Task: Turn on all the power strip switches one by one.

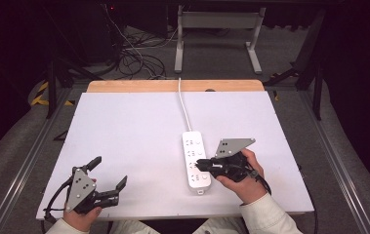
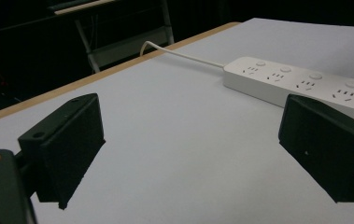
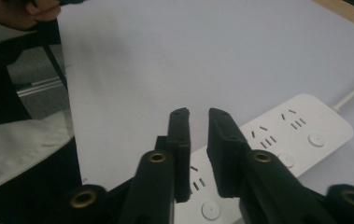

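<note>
A white power strip (image 1: 195, 161) lies lengthwise right of the table's middle, and its white cord (image 1: 185, 105) runs off over the far edge. My right gripper (image 1: 199, 165) hovers over the strip's near half, pointing left. In the right gripper view its jaws (image 3: 198, 112) stand almost together with a thin empty gap, above the strip's sockets (image 3: 282, 135). My left gripper (image 1: 109, 171) rests near the front left corner, wide open and holding nothing. In the left gripper view the strip (image 2: 300, 81) lies ahead to the right, past the spread jaws (image 2: 191, 149).
The white table top (image 1: 133, 126) has a wooden strip (image 1: 173, 86) along its far edge. Beyond it on the floor are tangled cables (image 1: 133, 53) and a metal frame (image 1: 216, 29). Metal rails flank the table on both sides.
</note>
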